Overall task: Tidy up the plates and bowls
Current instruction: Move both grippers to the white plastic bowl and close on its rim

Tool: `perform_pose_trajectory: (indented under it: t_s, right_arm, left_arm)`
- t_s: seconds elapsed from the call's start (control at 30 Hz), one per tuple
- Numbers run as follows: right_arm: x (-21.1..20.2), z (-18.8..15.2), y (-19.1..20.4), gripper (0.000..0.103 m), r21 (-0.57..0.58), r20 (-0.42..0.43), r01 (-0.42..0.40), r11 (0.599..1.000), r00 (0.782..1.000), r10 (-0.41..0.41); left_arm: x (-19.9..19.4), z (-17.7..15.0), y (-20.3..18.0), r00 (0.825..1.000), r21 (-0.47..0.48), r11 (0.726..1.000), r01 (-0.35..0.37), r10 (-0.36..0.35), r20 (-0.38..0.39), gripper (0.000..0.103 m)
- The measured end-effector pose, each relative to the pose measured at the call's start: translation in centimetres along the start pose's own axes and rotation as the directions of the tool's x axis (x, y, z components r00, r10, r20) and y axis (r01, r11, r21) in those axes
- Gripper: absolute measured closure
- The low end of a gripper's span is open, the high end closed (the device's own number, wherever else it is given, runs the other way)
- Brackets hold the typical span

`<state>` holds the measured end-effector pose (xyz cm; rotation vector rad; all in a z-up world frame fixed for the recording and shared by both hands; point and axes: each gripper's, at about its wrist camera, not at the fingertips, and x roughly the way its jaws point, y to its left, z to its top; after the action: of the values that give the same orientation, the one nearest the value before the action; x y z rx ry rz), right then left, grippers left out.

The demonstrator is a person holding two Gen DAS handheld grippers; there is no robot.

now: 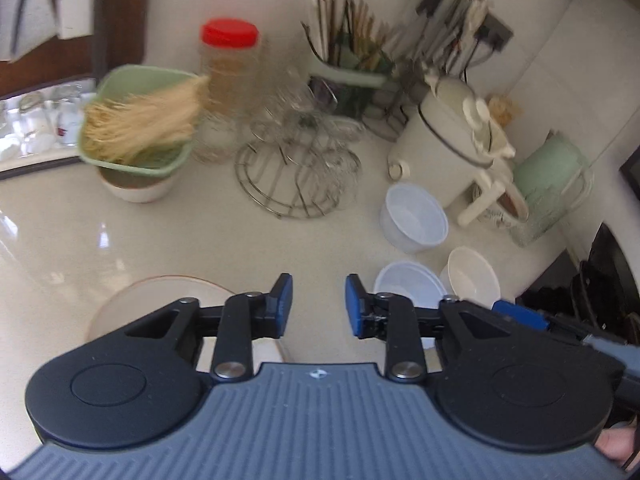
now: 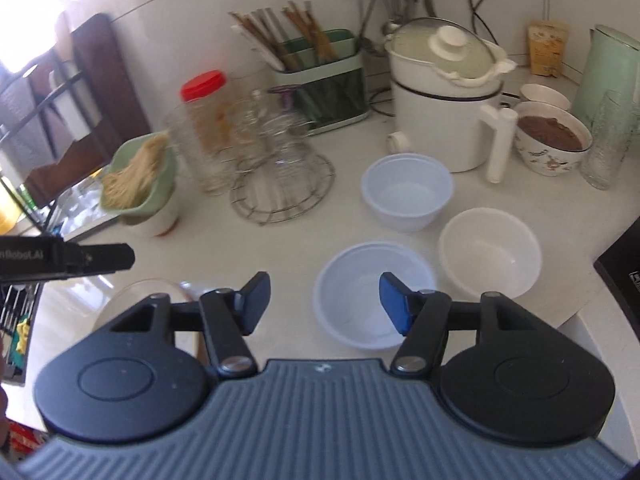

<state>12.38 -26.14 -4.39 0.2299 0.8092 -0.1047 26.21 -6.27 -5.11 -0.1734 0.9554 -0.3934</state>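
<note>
On the glossy pale bench (image 2: 280, 248) three round, smooth bowls cluster: a translucent plastic bowl (image 2: 374, 300) nearest, a cream bowl (image 2: 490, 254) just beside it, another translucent bowl (image 2: 406, 192) behind. A shallow plate (image 2: 132, 300) with a thin reddish rim lies left. Right tongs (image 2: 324, 304) and left tongs (image 1: 319, 306) stand spread, pinching nothing. A wire rack (image 2: 282, 188) stands beyond.

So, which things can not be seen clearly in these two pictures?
- Plate, left wrist view: near part hidden behind the left gripper.
- Glasses on the wire rack, right wrist view: blurred, count unclear.
- Nearest plastic bowl, left wrist view: partly covered by the gripper.
</note>
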Motion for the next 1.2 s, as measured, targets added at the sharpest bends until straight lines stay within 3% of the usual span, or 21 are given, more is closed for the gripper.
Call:
perform_pose_trajectory:
  t_s: [0.07,0.17,0.33,0.63,0.93,1.07,1.2]
  right_arm:
    - [0.5,0.5,-1.3,0.040,0.020,-0.009,-0.004,1.000,1.000,0.004]
    - [1.1,1.0,-3.2,0.040,0.050,-0.009,-0.013,0.999,1.000,0.013]
    - [2.1,0.9,-5.7,0.040,0.080,-0.012,-0.002,0.997,1.000,0.003]
    - [4.4,-0.5,-8.9,0.040,0.174,-0.077,0.019,0.984,0.997,-0.006]
    - [7.4,-0.5,-9.7,0.045,0.226,-0.163,-0.028,0.974,0.984,0.066]
    - [8.3,-0.3,-9.5,0.050,0.188,-0.178,-0.036,0.981,0.982,0.070]
    - [9.1,-0.6,-9.4,0.067,0.164,-0.210,-0.027,0.986,0.976,0.062]
  left_arm:
    - [1.2,0.4,-1.4,1.000,0.030,0.999,-0.019,0.020,-0.022,0.066]
    - [3.2,0.9,-2.7,0.999,0.030,1.000,-0.001,0.003,-0.052,0.055]
    - [6.6,1.4,-4.5,0.995,0.038,0.999,0.010,-0.006,-0.097,0.050]
    - [11.3,0.7,-6.5,0.983,0.104,0.994,0.035,-0.015,-0.185,0.050]
    - [16.2,0.0,-6.0,0.953,0.030,0.998,0.051,-0.040,-0.301,0.052]
    - [17.5,0.0,-6.0,0.945,0.041,0.998,0.043,-0.027,-0.327,0.063]
    - [17.7,0.0,-6.4,0.945,0.075,0.996,0.043,-0.017,-0.326,0.087]
